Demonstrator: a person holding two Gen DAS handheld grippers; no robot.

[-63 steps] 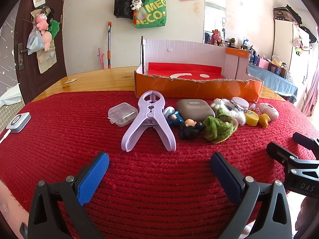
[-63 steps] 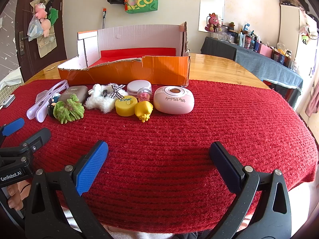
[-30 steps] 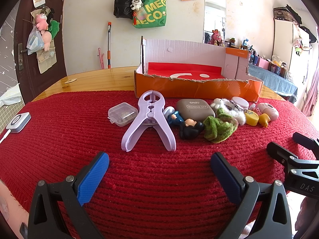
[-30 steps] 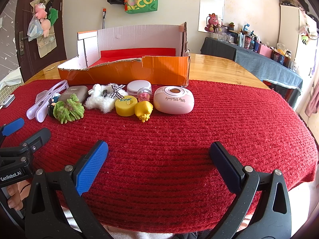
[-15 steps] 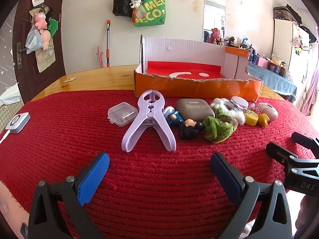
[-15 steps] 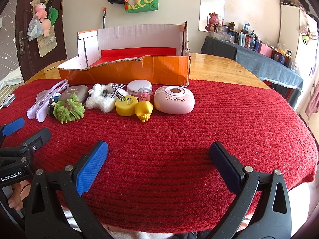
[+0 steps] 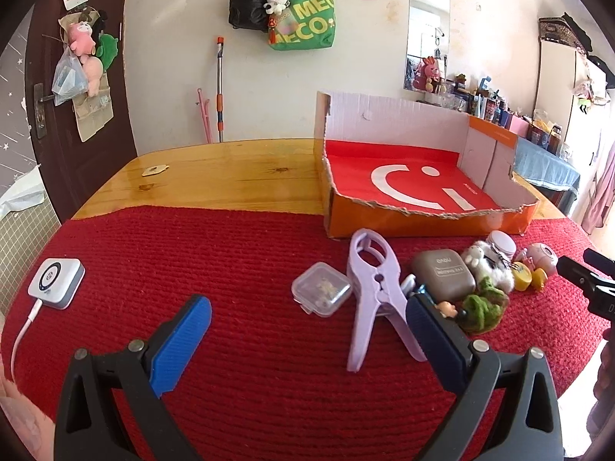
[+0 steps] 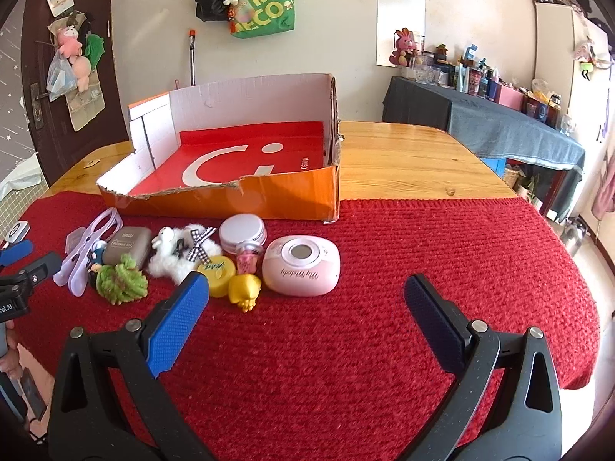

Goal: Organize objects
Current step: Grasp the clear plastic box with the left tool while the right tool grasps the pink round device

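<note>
A row of small objects lies on the red knitted cloth in front of an open orange cardboard box (image 7: 423, 223) (image 8: 292, 198). In the left wrist view: a clear plastic case (image 7: 321, 289), a lilac clamp (image 7: 376, 288), a grey case (image 7: 444, 274), a green plush (image 7: 482, 309), a white plush (image 7: 488, 265). In the right wrist view: a pink device (image 8: 301, 265), a yellow tin (image 8: 216, 271), a yellow toy (image 8: 245, 291), a white round tin (image 8: 243, 230). My left gripper (image 7: 303, 330) is open above the cloth near the clear case. My right gripper (image 8: 305, 307) is open, just before the pink device.
A white charger puck (image 7: 55, 278) with a cable lies at the cloth's left edge. Bare wooden table (image 7: 230, 173) extends behind the cloth. A side table with bottles (image 8: 499, 115) stands at the right. Bags hang on the far wall.
Both grippers have risen and moved forward toward the objects. The left view has swung left, the right view now looks down into the box. Nothing was grasped.
</note>
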